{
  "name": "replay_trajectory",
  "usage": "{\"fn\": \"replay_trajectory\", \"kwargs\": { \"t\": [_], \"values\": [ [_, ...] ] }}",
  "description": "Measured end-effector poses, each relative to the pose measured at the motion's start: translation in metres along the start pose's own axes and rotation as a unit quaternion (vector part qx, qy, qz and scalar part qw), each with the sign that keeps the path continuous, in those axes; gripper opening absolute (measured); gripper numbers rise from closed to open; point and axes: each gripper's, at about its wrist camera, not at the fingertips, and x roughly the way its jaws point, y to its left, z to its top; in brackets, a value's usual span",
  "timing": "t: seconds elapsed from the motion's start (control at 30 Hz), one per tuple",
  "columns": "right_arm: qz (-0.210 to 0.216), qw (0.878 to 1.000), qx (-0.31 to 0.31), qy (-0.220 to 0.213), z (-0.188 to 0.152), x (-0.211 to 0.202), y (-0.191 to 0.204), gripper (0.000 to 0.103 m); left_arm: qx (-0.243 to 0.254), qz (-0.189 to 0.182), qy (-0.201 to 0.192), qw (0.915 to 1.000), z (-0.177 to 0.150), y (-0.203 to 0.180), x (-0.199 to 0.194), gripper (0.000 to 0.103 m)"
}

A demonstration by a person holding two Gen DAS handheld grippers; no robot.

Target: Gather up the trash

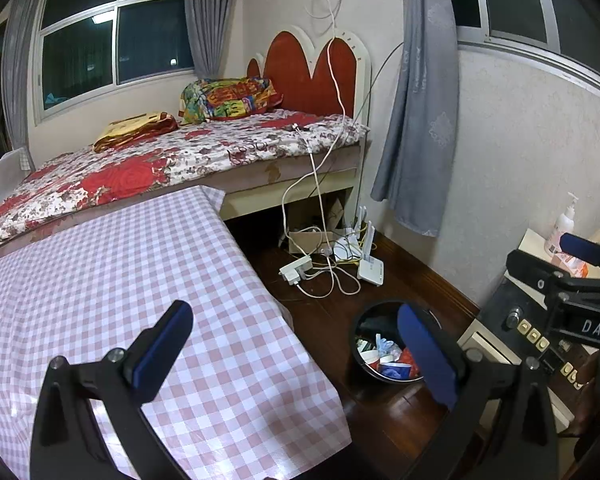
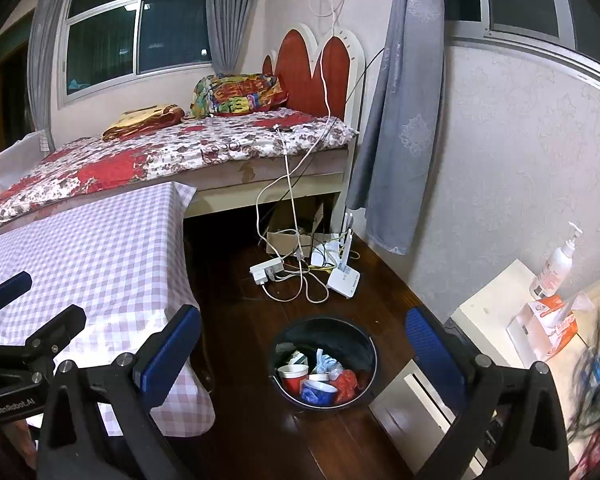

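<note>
While both grippers hang in the air with nothing between their blue pads, the left gripper (image 1: 296, 344) has its fingers wide apart above the edge of the table with the pink checked cloth (image 1: 140, 280), and the right gripper (image 2: 300, 344) is spread just as wide above the dark wooden floor (image 2: 236, 320). Below it, on the floor between the table and a cream cabinet (image 2: 488, 312), stands the black round trash bin (image 2: 325, 364). The bin is open on top and about half full: a red cup, a blue cup, a crumpled pale blue piece and a red wrapper lie inside. Farther back lie a white power strip (image 2: 266, 270) and a router (image 2: 343, 278) among cables, then the bed with flowered cover (image 2: 160, 152).
</note>
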Motion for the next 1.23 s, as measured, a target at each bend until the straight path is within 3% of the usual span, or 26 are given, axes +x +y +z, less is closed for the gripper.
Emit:
{"fn": "replay_trajectory", "kwargs": {
  "t": [1.0,1.23],
  "values": [
    [-0.001,1.000,0.000,-0.001,0.0005,0.0002,-0.0037,0.103,0.005,0.008,-0.006,0.9999,0.0002,0.0037,0.0009,0.103],
    [-0.004,1.000,0.002,0.000,-0.0002,0.0016,-0.0085,0.103,0.012,-0.009,0.004,0.9999,-0.0007,0.0024,0.0049,0.103]
  ]
}}
